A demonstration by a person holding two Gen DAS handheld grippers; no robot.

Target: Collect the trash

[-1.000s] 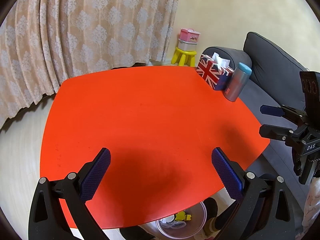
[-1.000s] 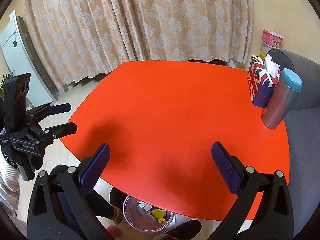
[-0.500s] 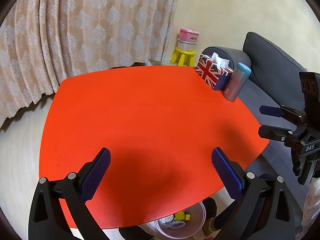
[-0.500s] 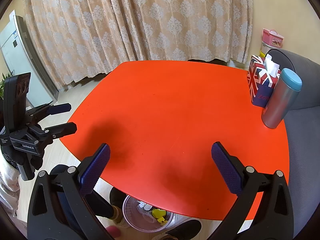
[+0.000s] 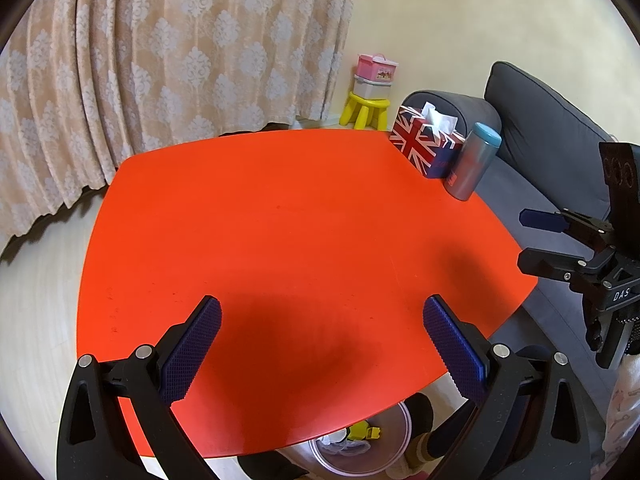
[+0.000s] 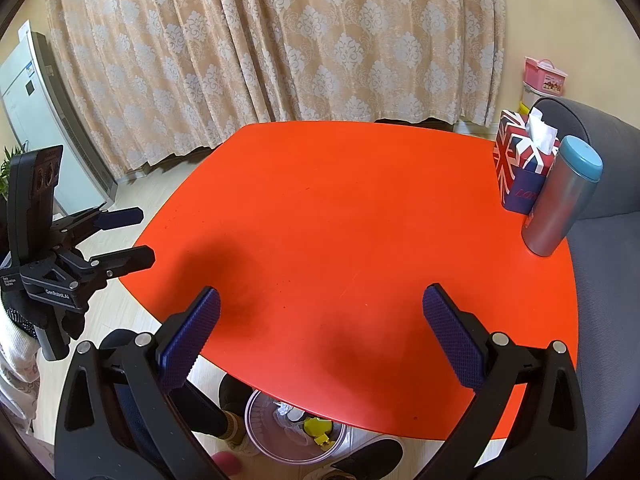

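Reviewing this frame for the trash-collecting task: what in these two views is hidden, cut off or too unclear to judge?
- Clear bin: in both views the red table edge covers its far part, so the full contents are hidden.
- Yellow item in the bin: too small to identify.
- Tumbler: hides part of the tissue box in both views.
- Person: only feet and sleeve edges show; the left tool and right tool frames cover the rest.

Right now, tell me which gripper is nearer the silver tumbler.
Right. The right gripper hovers over the table's near edge, tumbler ahead to its right; the left gripper hangs farther out, past the right one.
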